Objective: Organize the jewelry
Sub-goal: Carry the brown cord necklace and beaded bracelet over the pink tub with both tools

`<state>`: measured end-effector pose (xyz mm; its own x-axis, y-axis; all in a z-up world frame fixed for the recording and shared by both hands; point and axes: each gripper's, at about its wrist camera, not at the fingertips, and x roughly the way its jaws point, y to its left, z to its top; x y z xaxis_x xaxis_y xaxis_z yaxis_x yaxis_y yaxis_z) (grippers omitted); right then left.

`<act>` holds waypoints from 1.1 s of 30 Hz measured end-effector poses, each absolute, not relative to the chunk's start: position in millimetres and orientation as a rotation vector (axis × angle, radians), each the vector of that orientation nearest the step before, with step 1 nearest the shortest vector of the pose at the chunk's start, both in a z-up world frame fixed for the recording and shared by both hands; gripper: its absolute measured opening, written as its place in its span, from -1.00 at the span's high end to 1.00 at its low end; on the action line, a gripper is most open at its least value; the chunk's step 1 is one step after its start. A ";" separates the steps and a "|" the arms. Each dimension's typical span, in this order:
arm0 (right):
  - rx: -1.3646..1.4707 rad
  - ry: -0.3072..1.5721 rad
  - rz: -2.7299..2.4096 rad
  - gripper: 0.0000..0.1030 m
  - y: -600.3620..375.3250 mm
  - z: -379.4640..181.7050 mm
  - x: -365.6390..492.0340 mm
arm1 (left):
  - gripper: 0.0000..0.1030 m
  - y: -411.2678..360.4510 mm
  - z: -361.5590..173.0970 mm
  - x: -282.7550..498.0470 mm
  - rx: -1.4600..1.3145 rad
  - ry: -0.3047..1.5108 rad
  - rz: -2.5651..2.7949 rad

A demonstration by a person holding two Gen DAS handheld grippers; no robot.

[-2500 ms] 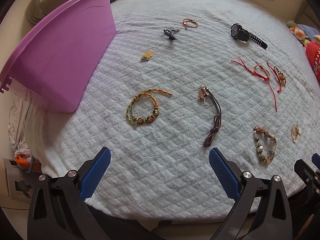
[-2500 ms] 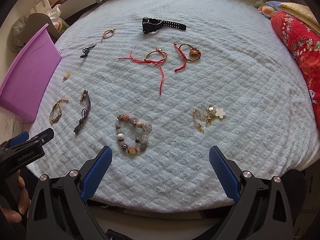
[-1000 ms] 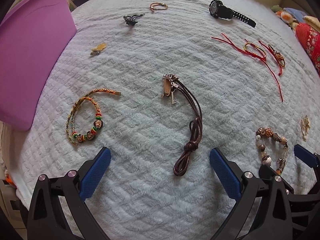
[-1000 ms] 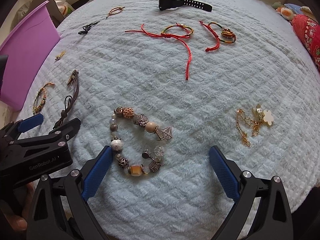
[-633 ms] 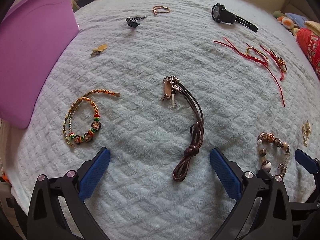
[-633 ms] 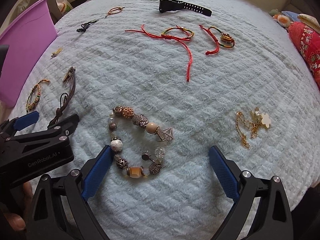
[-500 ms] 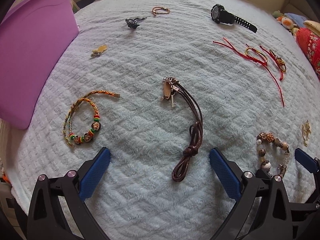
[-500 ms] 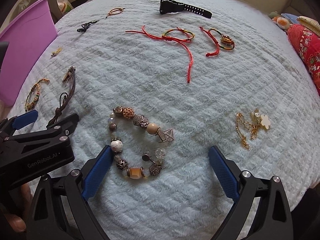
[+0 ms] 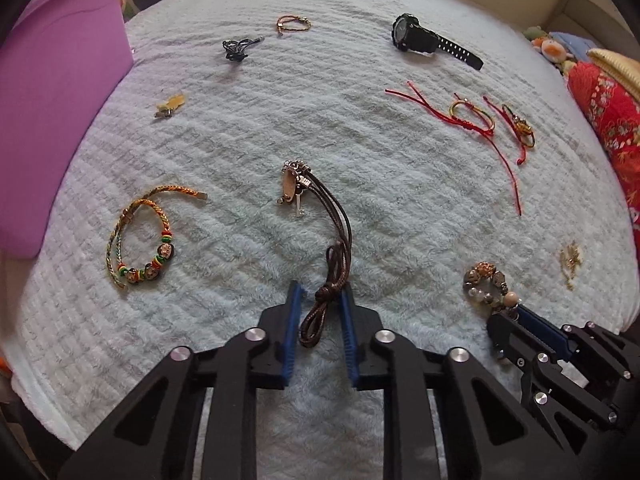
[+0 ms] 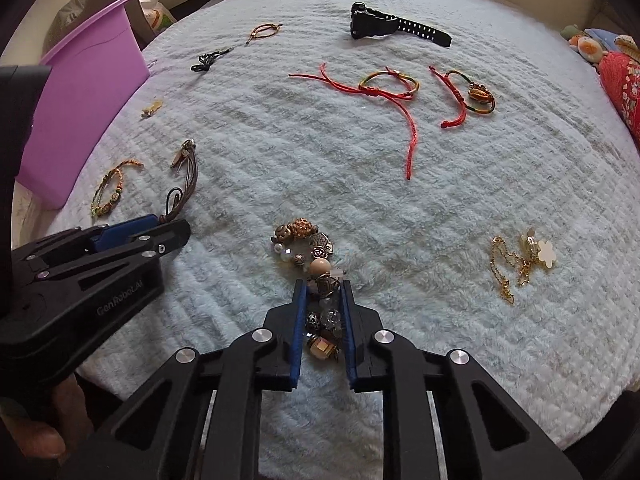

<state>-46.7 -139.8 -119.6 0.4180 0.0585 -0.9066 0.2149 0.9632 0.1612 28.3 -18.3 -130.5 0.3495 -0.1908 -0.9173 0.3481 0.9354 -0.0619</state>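
Jewelry lies spread on a pale blue blanket (image 9: 400,208). My left gripper (image 9: 320,296) has its jaws closed in around the knotted end of a brown cord necklace (image 9: 338,236), which still rests on the blanket. My right gripper (image 10: 323,288) is closed in on a chunky beaded bracelet (image 10: 304,240), squeezing its near side. The left gripper also shows in the right wrist view (image 10: 160,232). A purple bin (image 9: 52,92) stands at the left edge.
Also on the blanket: a braided bead bracelet (image 9: 140,236), a black watch (image 9: 424,38), red string bracelets (image 9: 472,120), a gold chain with a flower charm (image 10: 520,260), a black cord piece (image 9: 238,47), a small brown bracelet (image 9: 292,24) and a small gold piece (image 9: 170,105). Red fabric (image 9: 608,120) lies at the right.
Both grippers have gone from wide open to closed in: the left around the brown cord's knot, the right around the beaded bracelet. Both moved slightly forward and down.
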 end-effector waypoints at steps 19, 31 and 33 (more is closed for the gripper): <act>0.415 1.048 -0.043 0.82 -155.3 -66.7 -52.0 | 0.81 14.8 -61.3 19.7 0.020 1.098 -0.445; 0.387 0.937 0.034 0.82 -139.3 5.4 -24.3 | 0.81 34.4 3.4 32.5 -0.019 1.016 -0.452; 0.376 0.914 0.056 0.82 -132.3 19.7 -16.4 | 0.81 41.0 17.8 37.0 -0.023 0.987 -0.449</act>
